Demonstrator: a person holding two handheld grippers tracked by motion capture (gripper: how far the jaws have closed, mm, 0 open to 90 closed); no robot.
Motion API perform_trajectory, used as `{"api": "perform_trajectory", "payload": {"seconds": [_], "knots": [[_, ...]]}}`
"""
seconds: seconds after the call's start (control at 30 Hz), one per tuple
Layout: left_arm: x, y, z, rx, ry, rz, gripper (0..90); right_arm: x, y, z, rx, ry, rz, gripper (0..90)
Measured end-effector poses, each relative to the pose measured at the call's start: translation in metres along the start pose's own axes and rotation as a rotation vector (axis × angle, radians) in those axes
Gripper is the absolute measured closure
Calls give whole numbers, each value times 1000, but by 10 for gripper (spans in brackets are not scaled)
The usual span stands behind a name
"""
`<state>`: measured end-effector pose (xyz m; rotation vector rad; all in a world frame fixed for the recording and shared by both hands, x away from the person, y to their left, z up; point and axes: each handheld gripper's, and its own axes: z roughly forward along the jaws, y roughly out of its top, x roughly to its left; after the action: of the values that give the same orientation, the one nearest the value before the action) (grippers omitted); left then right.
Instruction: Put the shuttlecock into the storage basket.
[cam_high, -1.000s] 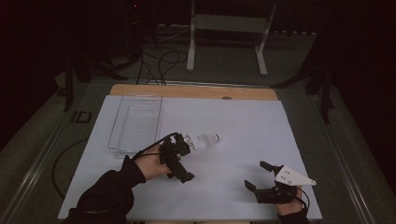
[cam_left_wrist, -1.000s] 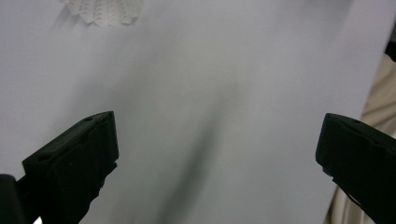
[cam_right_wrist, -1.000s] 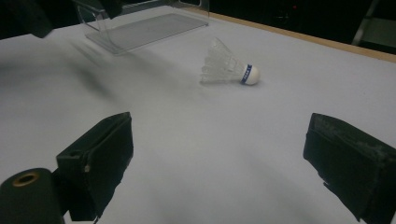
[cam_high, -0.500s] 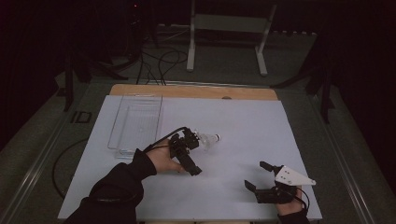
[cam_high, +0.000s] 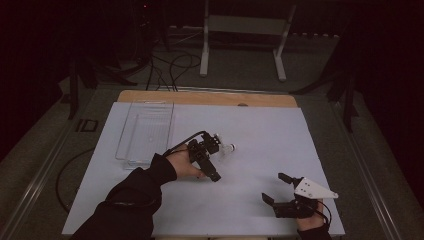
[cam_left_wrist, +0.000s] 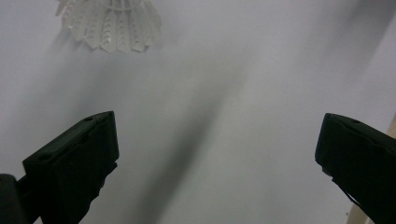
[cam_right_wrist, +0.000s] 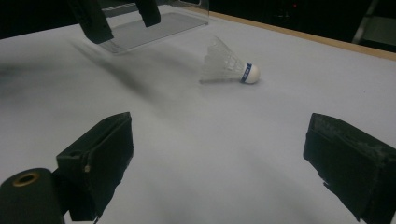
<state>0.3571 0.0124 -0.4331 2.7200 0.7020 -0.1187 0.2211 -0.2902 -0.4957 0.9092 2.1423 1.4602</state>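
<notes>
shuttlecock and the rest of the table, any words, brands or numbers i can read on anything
No text can be read anywhere.
The shuttlecock has a blue band next to its white cork; any print on it is too small and blurred to read.
The clear plastic tray, the white table sheet and the right gripper, with its grey plate, show no lettering.

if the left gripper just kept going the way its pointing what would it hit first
Probably the white table sheet. In the left gripper view the open jaws of the left gripper frame bare sheet, while the shuttlecock lies off to one side of that line, so it would likely be missed. Depth is hard to judge.
</notes>
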Motion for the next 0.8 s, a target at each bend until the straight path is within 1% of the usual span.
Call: {"api": "perform_trajectory", "payload": {"seconds": [0.03,0.07,0.1,0.17,0.3,0.33,0.37,0.43,0.5,0.57,0.6,0.7,0.73,0.8], "knots": [[1,1,1,1,-2,-8,9,0,0,0,-1,-2,1,85],[1,3,2,9,1,-1,9,0,0,0,-2,0,4,85],[1,4,2,6,-1,-7,9,0,0,0,-2,0,5,85],[2,6,4,13,-2,0,9,0,0,0,-1,0,4,85],[5,11,9,13,-4,-8,10,-1,0,0,-2,1,5,85],[6,12,11,13,-9,0,10,-1,0,0,-3,3,6,85],[7,12,11,8,-10,-2,16,-1,0,0,-3,4,6,85],[8,13,14,-6,-26,13,31,-1,1,-1,-8,5,7,85],[9,14,16,-22,-32,23,31,-1,1,-2,-13,3,8,85],[10,15,18,-30,-36,13,37,-1,1,-2,-13,6,14,85],[12,17,20,-35,-31,11,41,-1,1,-2,-12,6,13,85],[16,20,24,-35,-32,-8,65,-1,1,-2,-9,7,9,85],[19,21,25,-41,-23,-15,73,-1,1,-2,-10,7,8,85],[22,22,27,-49,-28,-31,106,-1,1,-2,-15,12,14,85]]}}
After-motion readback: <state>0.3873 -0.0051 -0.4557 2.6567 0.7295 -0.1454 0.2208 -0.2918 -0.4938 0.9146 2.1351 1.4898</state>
